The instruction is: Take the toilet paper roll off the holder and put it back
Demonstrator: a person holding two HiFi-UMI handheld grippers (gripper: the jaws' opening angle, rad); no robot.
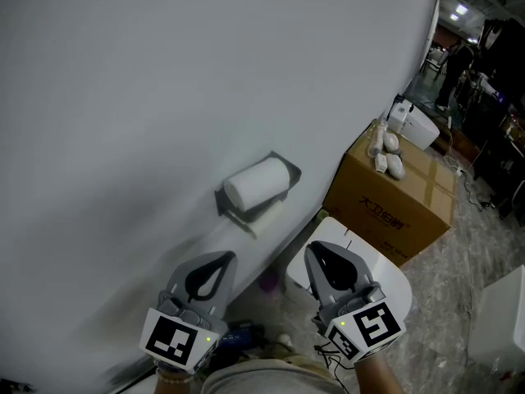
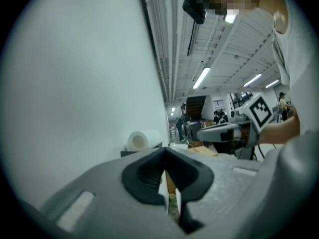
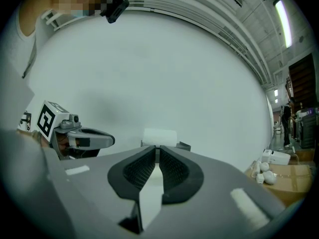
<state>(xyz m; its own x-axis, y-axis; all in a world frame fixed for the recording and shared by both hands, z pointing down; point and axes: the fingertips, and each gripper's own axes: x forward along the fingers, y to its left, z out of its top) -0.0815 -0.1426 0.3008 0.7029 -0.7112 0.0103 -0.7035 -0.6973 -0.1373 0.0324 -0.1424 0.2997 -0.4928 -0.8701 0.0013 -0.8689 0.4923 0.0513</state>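
A white toilet paper roll (image 1: 256,181) lies across a dark grey holder (image 1: 232,206) fixed to the white wall. Both grippers hang below it, a short way off, pointing toward the wall. My left gripper (image 1: 230,257) is shut with nothing in it, and its own view shows the roll (image 2: 141,140) just beyond the closed tips (image 2: 164,150). My right gripper (image 1: 312,248) is shut too, holding nothing. In the right gripper view the roll (image 3: 159,136) and holder (image 3: 182,146) sit straight ahead of the tips (image 3: 157,148). Each gripper sees the other beside it (image 2: 200,132) (image 3: 113,141).
A cardboard box (image 1: 398,199) stands against the wall at the right, with small white items (image 1: 385,153) on top and a white appliance (image 1: 414,125) behind it. A white rounded lid (image 1: 385,273) lies under my right gripper. A white cabinet corner (image 1: 500,327) stands at the far right.
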